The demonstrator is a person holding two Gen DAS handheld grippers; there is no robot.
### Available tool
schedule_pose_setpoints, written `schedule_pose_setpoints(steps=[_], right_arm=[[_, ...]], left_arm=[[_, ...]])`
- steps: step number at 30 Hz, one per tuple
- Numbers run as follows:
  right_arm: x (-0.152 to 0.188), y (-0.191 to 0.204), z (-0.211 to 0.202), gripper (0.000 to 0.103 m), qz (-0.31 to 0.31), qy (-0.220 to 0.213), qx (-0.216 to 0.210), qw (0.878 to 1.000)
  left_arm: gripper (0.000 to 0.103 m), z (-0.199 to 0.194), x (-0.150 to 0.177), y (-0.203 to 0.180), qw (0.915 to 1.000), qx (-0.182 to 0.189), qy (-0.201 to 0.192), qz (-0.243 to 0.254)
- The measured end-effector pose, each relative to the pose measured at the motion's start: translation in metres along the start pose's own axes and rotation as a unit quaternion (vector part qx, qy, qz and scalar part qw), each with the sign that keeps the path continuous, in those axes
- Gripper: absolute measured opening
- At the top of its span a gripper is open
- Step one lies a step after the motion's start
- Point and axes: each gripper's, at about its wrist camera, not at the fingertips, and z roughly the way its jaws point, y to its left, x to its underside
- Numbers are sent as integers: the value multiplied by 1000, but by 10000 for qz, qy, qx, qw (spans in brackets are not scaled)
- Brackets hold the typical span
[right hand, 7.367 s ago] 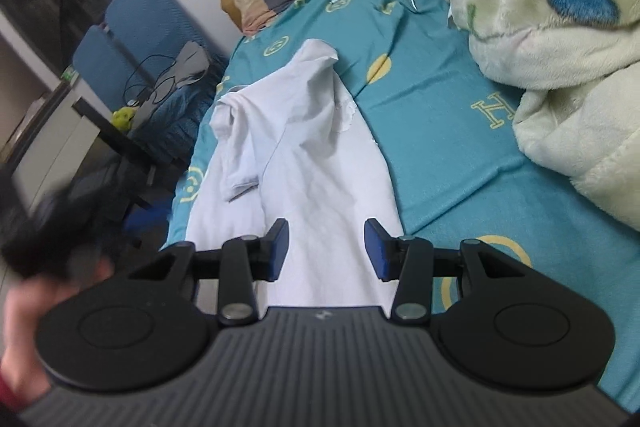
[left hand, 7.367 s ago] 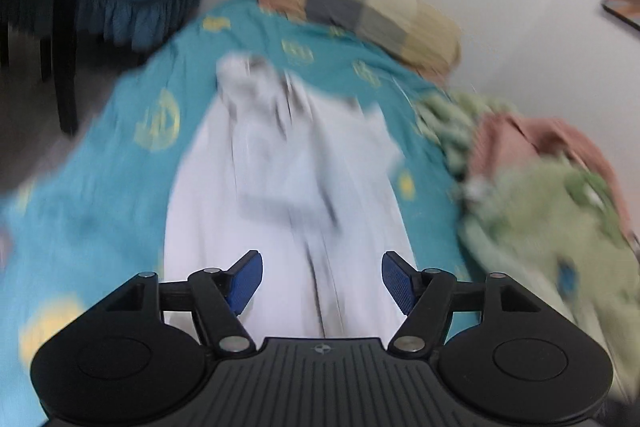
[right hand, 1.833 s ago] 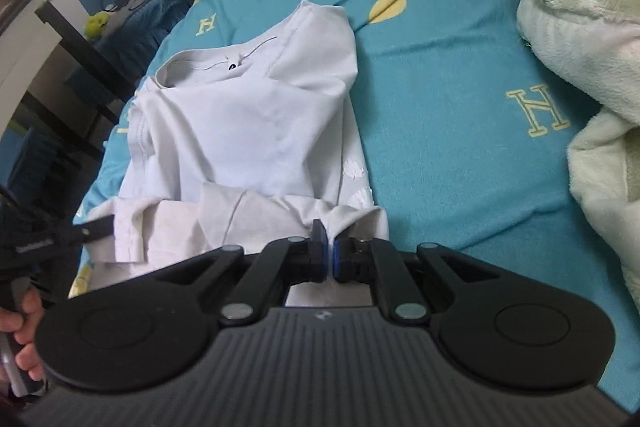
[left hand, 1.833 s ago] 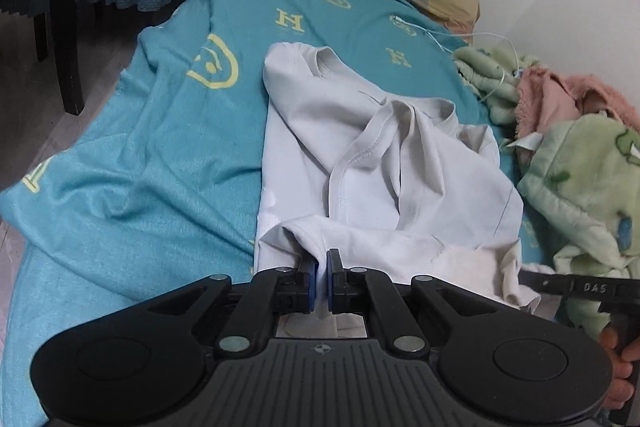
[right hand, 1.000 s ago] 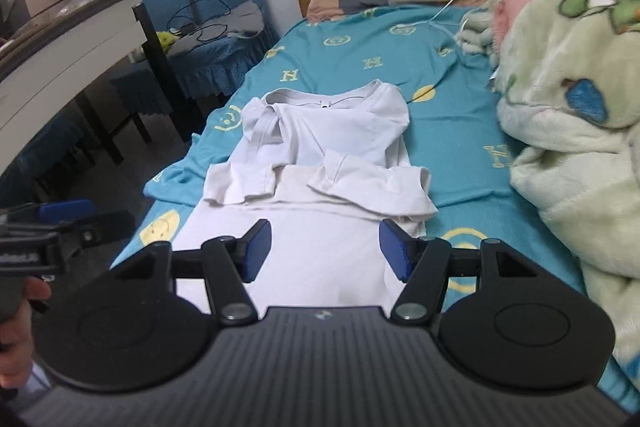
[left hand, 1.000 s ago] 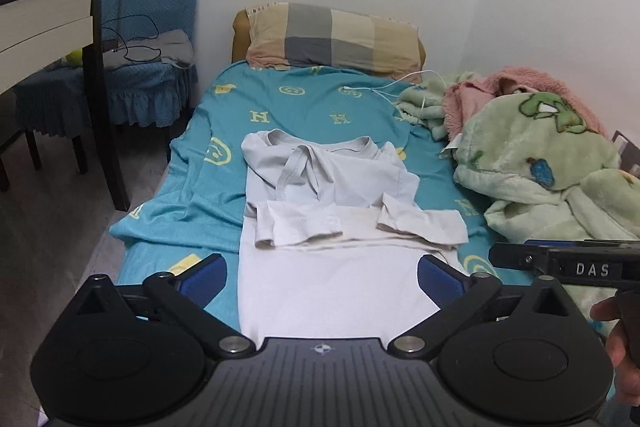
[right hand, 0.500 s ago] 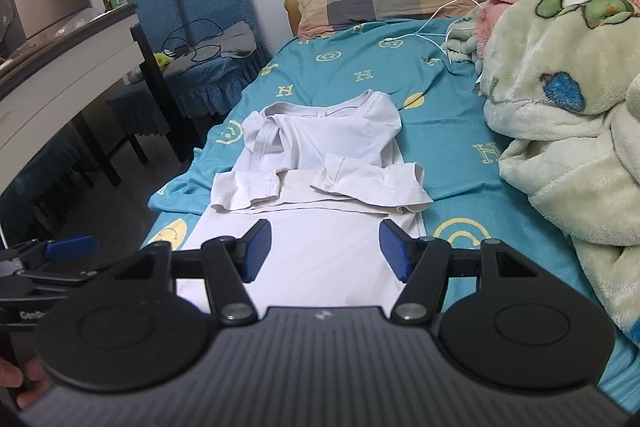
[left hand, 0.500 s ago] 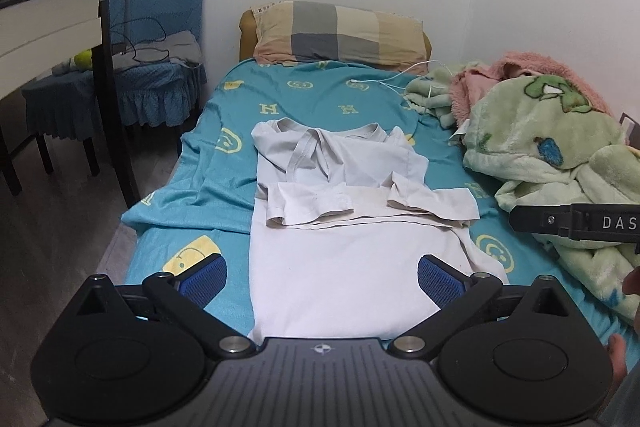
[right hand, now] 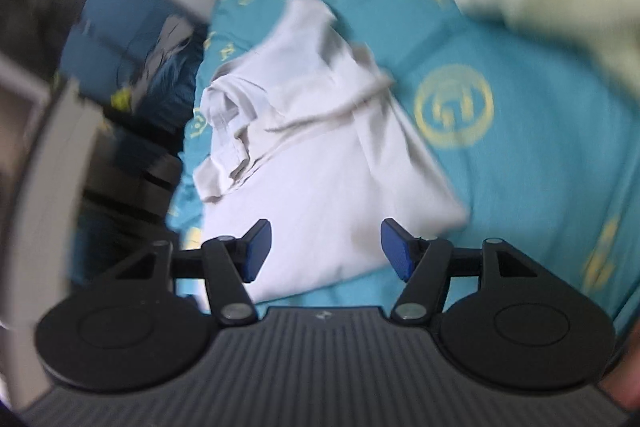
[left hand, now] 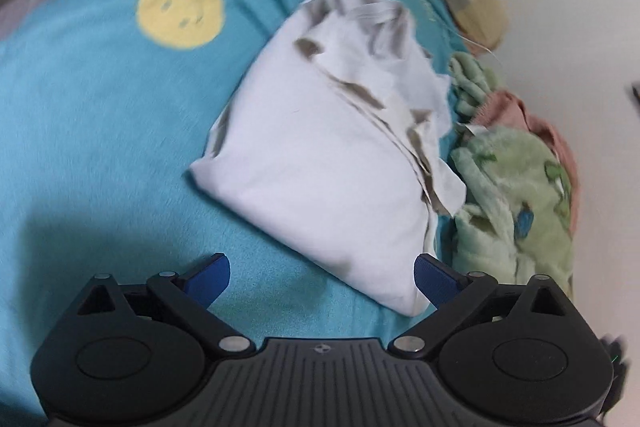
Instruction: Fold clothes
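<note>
Two grippers are hanging over the bed, both spread wide and holding nothing: the left gripper (left hand: 322, 277) and the right gripper (right hand: 326, 249). The white shirt (left hand: 332, 163) is lying partly folded on the teal sheet (left hand: 100, 115), beside a green blanket (left hand: 516, 203).

No legible text (bedsheet (left hand: 100, 115) motifs blurred)

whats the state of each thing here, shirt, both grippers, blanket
white shirt: partly folded, lying on the bed, sleeves tucked in
left gripper: open, empty
right gripper: open, empty
green blanket: bunched up beside the shirt
teal bedsheet: spread, slightly wrinkled
</note>
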Motion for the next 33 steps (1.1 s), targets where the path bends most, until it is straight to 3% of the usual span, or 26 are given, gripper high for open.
schedule_pose_setpoints(steps=[4,7,10,14,15,17,18,20,21,22,28,33], right_arm=[[5,-22,18,64,1005,477,-235,9935],[12,-29,35,64,1438,711,-312,9866],[13,-34,49,64,1625,724,-110,9840],[10,-42,46,62,1840,192,-30,9827],[10,-41,43,61,1796,47,20,9837],[7,-43,40,60,1771,-181,83,9840],[6,-42,41,53,1734,-208,139,9845],[5,-39,45,29,1608,-206,234,9865],[5,-37,47,12,1517,-185,266,9879],[5,-35,47,7,1474,-202,244,9886],[-3,-13,10,5,980,-689,-184,9926],[2,7,-43,5,654,-970,-460,9921]], left_arm=[[98,20,-6,27,9935,319,316,-1046],[85,36,-10,47,9801,556,551,-1823],[59,42,-13,53,9774,548,449,-1993],[23,45,-16,59,9761,404,312,-2113],[19,45,-15,60,9758,399,287,-2133],[14,44,-15,59,9765,401,216,-2105],[12,43,-15,57,9777,408,169,-2055],[9,39,-16,52,9807,445,50,-1902],[9,36,-17,48,9826,475,-23,-1797],[8,33,-18,44,9843,506,-97,-1691],[6,-5,-21,7,9901,809,-448,-1061],[5,-55,-14,-26,9901,828,-654,-928]])
